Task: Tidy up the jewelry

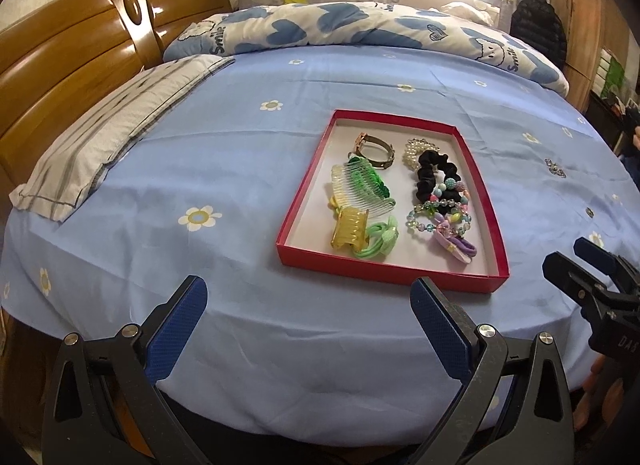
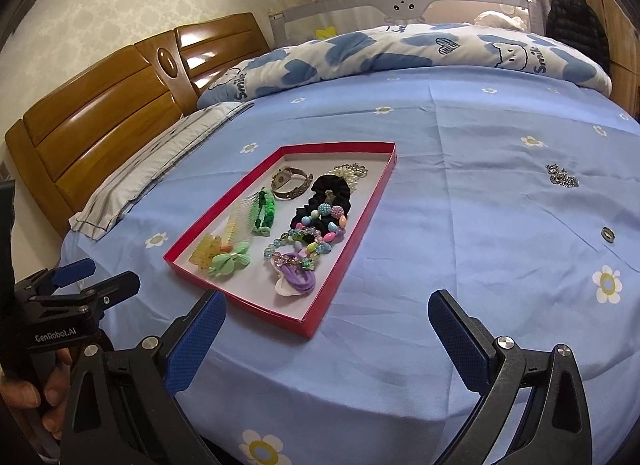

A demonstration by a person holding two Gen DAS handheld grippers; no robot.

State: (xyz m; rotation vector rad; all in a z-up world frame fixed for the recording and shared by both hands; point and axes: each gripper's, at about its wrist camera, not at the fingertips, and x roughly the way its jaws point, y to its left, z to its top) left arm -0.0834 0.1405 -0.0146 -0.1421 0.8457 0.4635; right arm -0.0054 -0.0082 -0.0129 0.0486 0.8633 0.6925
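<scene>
Nearest, both grippers hover over the sheet's [image 1: 248, 153] front edge, empty: left gripper [image 1: 308, 329] spread wide, right gripper [image 2: 326, 335] likewise wide (each shows in the other's view, at 3 and 9 o'clock).

Just past them, the red tray [image 1: 298, 189] lies flat on the sheet. Its near end holds a yellow claw clip [image 1: 349, 231], a green bow tie [image 1: 380, 239] touching it, and a purple tie [image 2: 298, 281]. Mid-tray: clear-green combs [image 1: 362, 185], bead bracelets [image 2: 310, 235] overlapping a black scrunchie [image 2: 326, 195]. Far end: watch [image 1: 372, 151], pearl piece [image 1: 414, 151] beside it.

Outside the tray, at 2 o'clock from it in the right view: a ring [image 2: 608, 233] and, farther, a silver chain [image 2: 562, 176], well apart, both on the sheet.

Farther back: striped pillow [image 1: 108, 145] at 10 o'clock, rolled quilt [image 1: 360, 31] at 12, wooden headboard [image 1: 68, 53] behind the pillow.
</scene>
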